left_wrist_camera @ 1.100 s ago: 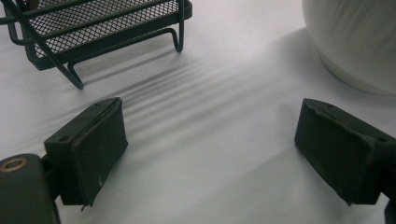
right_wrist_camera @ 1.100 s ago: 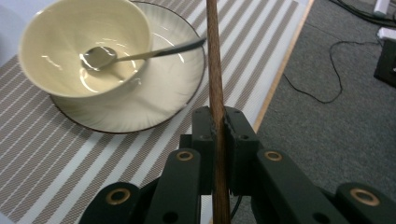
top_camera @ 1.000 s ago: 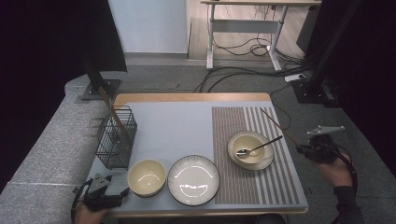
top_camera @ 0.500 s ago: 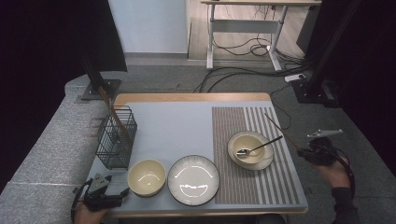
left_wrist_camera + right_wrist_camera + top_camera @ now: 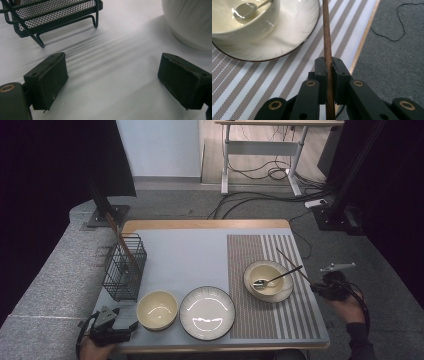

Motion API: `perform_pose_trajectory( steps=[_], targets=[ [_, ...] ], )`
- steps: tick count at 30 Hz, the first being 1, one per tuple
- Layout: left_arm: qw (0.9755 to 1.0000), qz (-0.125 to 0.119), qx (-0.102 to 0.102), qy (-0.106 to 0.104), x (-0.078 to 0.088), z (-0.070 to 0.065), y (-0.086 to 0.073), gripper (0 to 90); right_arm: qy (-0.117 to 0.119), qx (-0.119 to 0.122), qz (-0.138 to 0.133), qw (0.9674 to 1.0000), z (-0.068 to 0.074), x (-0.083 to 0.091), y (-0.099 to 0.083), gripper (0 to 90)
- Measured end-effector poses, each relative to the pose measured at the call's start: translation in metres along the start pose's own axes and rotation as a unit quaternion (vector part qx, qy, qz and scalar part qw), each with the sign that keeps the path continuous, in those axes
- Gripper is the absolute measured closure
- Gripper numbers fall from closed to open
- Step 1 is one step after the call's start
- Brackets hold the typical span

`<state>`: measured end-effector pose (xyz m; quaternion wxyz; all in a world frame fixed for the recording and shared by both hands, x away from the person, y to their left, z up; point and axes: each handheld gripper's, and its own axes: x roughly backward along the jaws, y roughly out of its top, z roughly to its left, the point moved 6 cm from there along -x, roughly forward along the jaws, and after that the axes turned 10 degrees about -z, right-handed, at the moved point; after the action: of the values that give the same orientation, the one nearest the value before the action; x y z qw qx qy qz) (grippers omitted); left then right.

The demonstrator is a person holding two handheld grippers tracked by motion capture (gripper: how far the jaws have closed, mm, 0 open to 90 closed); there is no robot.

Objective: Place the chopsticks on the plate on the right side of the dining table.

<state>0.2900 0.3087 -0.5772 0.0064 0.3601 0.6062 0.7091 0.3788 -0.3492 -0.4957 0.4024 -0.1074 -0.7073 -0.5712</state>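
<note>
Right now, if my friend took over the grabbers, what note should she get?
Right gripper: shut on a brown chopstick, over the striped mat at the table's right edge, beside the bowl with the spoon.
Left gripper: open, holding nothing, resting low on the table near the wire basket and the empty bowl.
Done: one chopstick is gripped.
Left: probably set it down by the bowl or the plate; another stick stands in the basket.
</note>
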Motion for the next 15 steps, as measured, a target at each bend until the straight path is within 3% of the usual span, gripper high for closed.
perform_pose_trajectory(
  steps=[15],
  targets=[
    [1.0000,0.000,0.000,0.000,0.000,0.000,0.000,8.8,0.038,0.024,0.003,0.9990,0.032,-0.025,0.001,84.1]
  ],
)
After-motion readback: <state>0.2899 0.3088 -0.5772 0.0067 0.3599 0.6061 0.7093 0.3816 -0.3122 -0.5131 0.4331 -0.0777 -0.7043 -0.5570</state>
